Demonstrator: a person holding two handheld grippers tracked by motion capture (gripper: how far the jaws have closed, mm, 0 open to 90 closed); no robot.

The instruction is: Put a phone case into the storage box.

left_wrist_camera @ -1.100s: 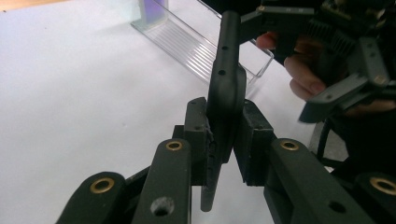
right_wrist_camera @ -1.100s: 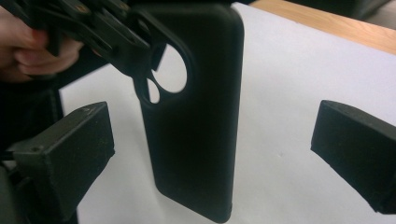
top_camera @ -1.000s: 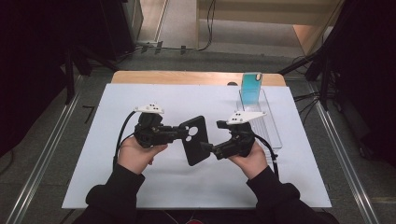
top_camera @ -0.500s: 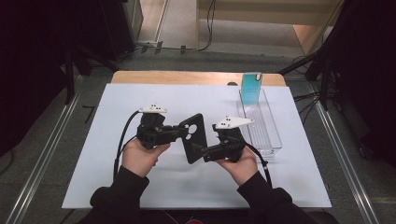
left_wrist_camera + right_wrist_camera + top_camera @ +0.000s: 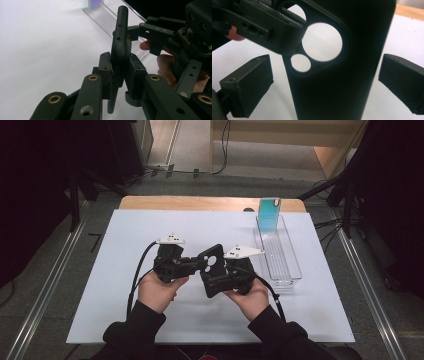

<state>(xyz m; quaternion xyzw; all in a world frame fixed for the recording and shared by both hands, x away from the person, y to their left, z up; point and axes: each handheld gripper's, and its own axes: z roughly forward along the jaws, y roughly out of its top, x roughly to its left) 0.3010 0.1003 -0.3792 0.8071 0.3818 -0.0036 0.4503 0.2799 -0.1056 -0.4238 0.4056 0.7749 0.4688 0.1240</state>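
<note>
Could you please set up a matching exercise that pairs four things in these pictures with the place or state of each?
Things:
1. black phone case
2. teal phone
3. left tongs
4. right tongs

Place or state:
A. open, jaws either side of the case
B. upright at the far end of the clear tray
C. held above the white mat
D. clamped shut on the case

Pairs: 1-C, 2-B, 3-D, 4-A
</note>
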